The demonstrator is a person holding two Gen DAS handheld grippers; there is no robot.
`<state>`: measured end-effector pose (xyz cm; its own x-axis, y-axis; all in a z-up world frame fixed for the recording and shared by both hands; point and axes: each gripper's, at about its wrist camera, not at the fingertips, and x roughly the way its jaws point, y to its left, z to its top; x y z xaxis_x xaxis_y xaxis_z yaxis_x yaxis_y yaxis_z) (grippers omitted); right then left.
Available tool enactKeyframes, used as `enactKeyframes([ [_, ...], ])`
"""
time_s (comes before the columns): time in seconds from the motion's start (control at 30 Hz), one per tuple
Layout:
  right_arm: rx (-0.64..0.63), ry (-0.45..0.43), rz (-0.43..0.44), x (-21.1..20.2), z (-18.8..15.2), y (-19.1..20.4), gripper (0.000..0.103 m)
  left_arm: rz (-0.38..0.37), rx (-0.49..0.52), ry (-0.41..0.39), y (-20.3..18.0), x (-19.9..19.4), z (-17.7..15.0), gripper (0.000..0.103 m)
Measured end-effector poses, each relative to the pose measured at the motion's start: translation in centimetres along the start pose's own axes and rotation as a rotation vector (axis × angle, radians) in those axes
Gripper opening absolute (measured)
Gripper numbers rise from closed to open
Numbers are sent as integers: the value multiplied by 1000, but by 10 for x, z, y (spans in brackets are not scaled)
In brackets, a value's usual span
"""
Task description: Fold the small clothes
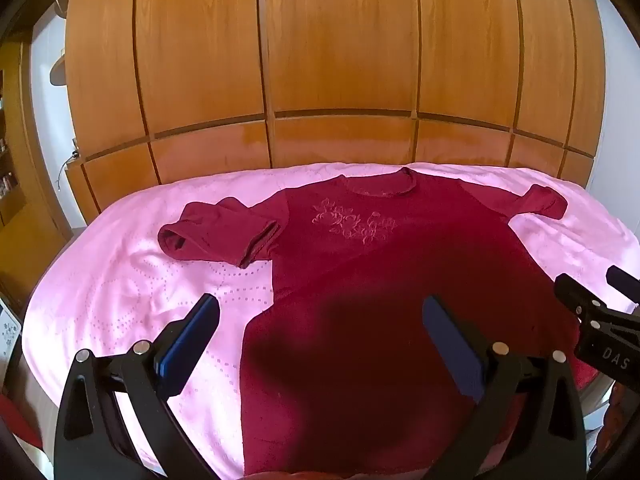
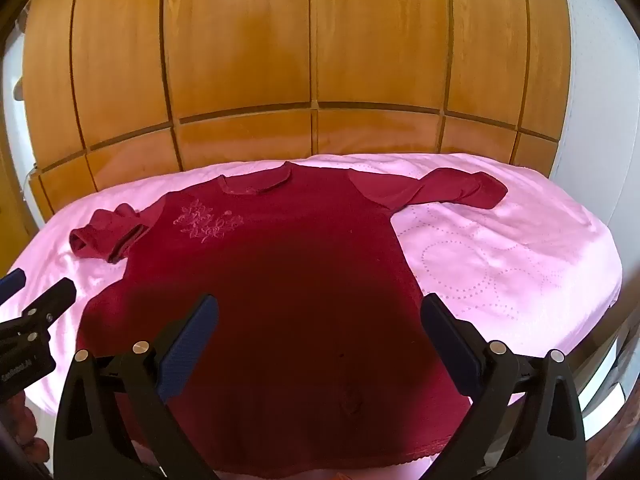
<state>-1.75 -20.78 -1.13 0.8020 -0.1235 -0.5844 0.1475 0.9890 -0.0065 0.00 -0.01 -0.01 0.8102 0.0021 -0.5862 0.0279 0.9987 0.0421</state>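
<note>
A dark red long-sleeved top (image 1: 360, 280) with floral embroidery on the chest (image 1: 352, 226) lies flat, face up, on a pink cloth (image 1: 120, 288). Its left sleeve (image 1: 216, 232) is bunched and folded; its right sleeve (image 2: 448, 190) stretches out to the right. My left gripper (image 1: 320, 312) is open and empty, above the top's lower left part. My right gripper (image 2: 320, 312) is open and empty, above the top's lower middle (image 2: 280, 300). The right gripper also shows at the right edge of the left wrist view (image 1: 600, 280), and the left gripper at the left edge of the right wrist view (image 2: 40, 284).
The pink cloth (image 2: 500, 260) covers a rounded table. A wooden wardrobe (image 1: 340, 60) stands close behind the table. A white wall (image 2: 600, 100) is at the right.
</note>
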Motion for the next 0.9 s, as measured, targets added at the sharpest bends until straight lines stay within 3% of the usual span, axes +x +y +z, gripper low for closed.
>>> enactKeyframes([
  [0.9,0,12,3,3,-6,0,100,-9,-9,30,4,9,-13,101],
])
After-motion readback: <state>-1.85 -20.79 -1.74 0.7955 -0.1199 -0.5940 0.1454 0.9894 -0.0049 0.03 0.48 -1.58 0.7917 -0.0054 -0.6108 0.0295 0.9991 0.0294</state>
